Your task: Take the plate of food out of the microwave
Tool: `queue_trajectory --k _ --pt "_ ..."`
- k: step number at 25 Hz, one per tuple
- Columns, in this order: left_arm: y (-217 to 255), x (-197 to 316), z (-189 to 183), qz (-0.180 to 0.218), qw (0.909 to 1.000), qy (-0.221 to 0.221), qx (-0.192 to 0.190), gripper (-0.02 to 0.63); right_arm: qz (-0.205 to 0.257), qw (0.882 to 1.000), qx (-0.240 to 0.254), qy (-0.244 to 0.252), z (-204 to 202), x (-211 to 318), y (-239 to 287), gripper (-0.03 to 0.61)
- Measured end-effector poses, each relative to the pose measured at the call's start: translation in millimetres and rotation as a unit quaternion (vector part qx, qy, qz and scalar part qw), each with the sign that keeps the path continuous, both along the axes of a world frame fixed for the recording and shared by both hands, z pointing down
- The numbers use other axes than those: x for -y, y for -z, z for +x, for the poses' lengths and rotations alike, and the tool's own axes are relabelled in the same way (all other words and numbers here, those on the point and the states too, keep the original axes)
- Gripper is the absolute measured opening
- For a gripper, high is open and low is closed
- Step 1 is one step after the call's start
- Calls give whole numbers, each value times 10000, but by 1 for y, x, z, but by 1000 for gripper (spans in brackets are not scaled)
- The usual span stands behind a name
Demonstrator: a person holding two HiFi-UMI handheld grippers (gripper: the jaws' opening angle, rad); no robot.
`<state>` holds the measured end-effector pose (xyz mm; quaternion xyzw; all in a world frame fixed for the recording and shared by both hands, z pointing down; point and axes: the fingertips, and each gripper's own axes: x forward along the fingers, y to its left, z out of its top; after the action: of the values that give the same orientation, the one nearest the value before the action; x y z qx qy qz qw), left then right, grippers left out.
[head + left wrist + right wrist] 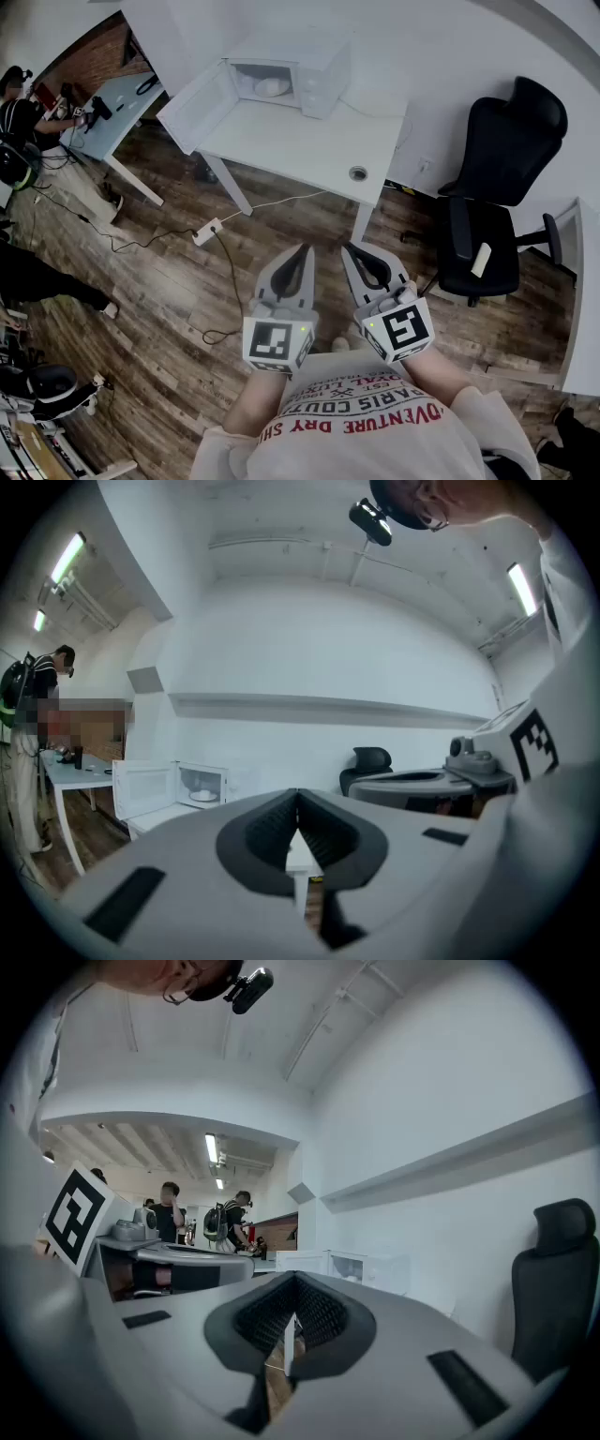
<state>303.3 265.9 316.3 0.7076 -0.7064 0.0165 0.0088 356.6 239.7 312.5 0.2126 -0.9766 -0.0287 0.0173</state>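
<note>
Both hand-held grippers are hanging low in the frame at the person's waist, well apart from the target. The left hand-held gripper (302, 253) and right hand-held gripper (352, 251) are each showing jaws pressed together with nothing between them. The plate of food (270, 86) is sitting inside the microwave (314, 56) at upper centre on the white table (309, 141), straight ahead and slightly left of both tips. The door (199, 106) is swinging out wide to the left, leaving the opening facing the person. The left side is looking marginally nearer. The food is reading only as a pale blob, and the plate rim is too small to make out.
</note>
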Motion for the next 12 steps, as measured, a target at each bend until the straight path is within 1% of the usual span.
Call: queue_trajectory --k 6,10,12 --pt "-3 -2 -1 -42 10000 6 -55 6 -33 10000 -18 2 0 0 -1 3" --pt "-5 -1 -3 -73 9999 -8 -91 6 -120 9999 52 -75 -1 3 -3 3" --pt "-6 1 -5 -92 9999 4 -118 6 -178 9998 48 6 -3 3 -5 3"
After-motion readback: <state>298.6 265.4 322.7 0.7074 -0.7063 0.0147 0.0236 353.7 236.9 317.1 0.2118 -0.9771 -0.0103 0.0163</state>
